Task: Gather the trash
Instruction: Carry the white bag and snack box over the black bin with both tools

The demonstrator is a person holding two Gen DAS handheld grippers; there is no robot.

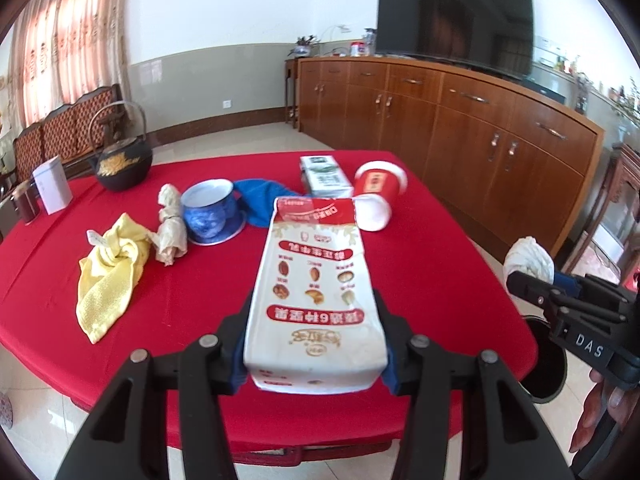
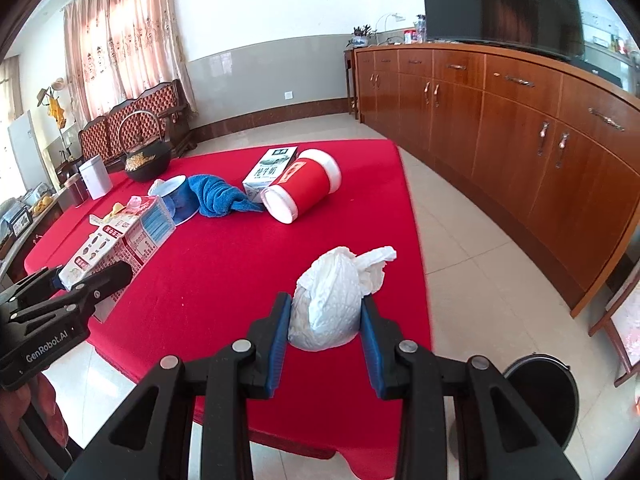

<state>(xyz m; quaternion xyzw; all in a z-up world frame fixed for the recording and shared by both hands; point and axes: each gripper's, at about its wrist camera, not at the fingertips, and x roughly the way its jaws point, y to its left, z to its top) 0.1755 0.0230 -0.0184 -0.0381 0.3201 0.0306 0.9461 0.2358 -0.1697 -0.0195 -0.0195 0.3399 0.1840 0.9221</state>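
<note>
The left gripper (image 1: 316, 344) is clamping a white-and-red milk carton (image 1: 316, 280) by its sides, holding it above the near edge of the red table (image 1: 200, 288). The right gripper (image 2: 324, 320) is squeezing a crumpled white paper wad (image 2: 328, 300). The dark bin (image 2: 540, 396) is standing on the floor just right of the table. Both grips should be kept firm and each piece released only once it is directly over the bin's mouth.
</note>
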